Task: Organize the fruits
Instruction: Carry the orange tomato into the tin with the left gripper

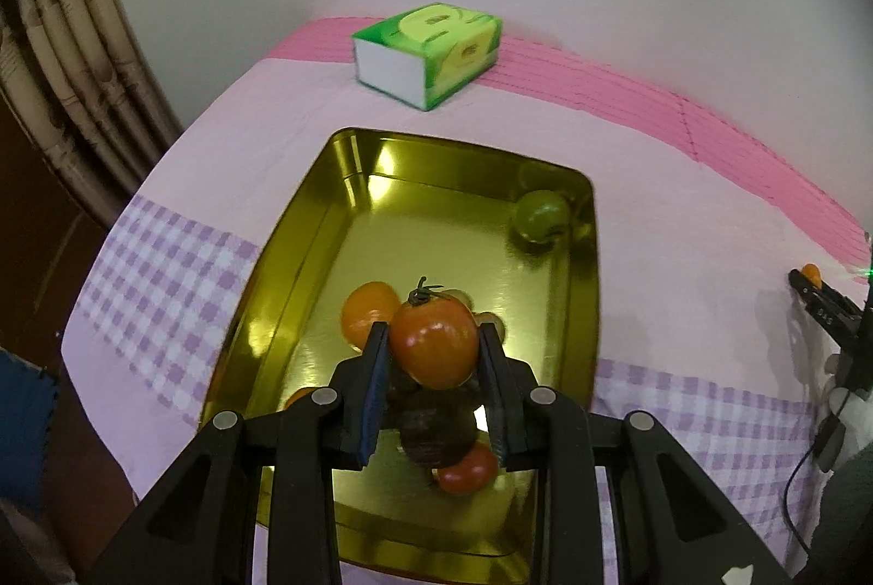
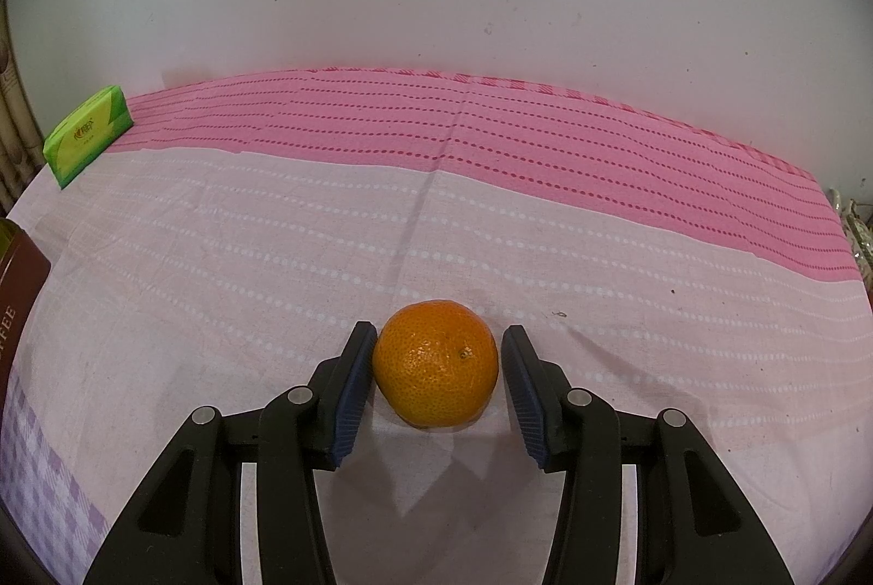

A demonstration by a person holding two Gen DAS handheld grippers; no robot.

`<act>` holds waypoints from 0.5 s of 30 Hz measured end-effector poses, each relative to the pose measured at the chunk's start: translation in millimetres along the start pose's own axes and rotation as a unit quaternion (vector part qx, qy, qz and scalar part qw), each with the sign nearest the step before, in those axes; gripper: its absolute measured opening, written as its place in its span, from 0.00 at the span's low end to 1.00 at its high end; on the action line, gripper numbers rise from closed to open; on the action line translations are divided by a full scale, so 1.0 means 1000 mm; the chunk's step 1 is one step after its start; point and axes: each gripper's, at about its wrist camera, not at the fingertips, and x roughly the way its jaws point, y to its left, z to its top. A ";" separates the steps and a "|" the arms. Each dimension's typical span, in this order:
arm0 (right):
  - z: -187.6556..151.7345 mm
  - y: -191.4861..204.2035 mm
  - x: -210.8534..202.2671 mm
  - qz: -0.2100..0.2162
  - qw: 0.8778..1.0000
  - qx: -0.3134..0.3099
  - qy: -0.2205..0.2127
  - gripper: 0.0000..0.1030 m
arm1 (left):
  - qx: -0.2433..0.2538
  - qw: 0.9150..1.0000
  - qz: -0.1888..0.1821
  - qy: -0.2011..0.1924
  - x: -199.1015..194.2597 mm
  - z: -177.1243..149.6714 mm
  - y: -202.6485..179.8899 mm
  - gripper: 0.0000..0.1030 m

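Note:
In the left wrist view my left gripper [image 1: 434, 339] is shut on a red-orange tomato [image 1: 434, 345] with a dark stem, held above a gold metal tray [image 1: 305, 257]. In the tray lie an orange [image 1: 366, 312], a green lime [image 1: 540, 214] in the far right corner, a dark fruit [image 1: 431, 427] and a red tomato [image 1: 464, 470] below the fingers. In the right wrist view my right gripper [image 2: 438, 339] is open around an orange mandarin [image 2: 436, 364] resting on the cloth; the left pad is close to it, the right pad stands apart.
A green tissue box [image 1: 431, 53] stands behind the tray, also at the far left in the right wrist view [image 2: 87, 135]. A pink and lilac checked cloth [image 2: 436, 214] covers the table. A brown box edge [image 2: 16, 301] is at the left. The right gripper shows at the far right [image 1: 818, 296].

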 end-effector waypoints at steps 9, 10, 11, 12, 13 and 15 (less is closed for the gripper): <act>0.000 0.000 0.000 0.000 1.000 0.000 0.000 0.48 | -0.006 1.000 0.016 0.008 0.007 -0.003 0.018 0.27; 0.000 0.000 0.000 0.000 1.000 0.000 0.000 0.48 | -0.007 1.000 0.018 0.010 0.008 -0.004 0.020 0.27; 0.000 0.000 0.000 0.000 1.000 -0.001 0.000 0.48 | -0.008 1.000 0.018 0.012 0.009 -0.005 0.021 0.27; 0.000 0.000 0.000 0.000 1.000 0.000 0.000 0.48 | -0.007 1.000 0.017 0.015 0.011 -0.006 0.022 0.27; 0.000 0.000 0.000 0.000 1.000 0.000 0.000 0.48 | -0.006 1.000 0.017 0.018 0.013 -0.007 0.022 0.27; 0.000 0.000 0.000 0.000 1.000 -0.001 0.000 0.48 | -0.003 1.000 0.017 0.022 0.018 -0.008 0.022 0.27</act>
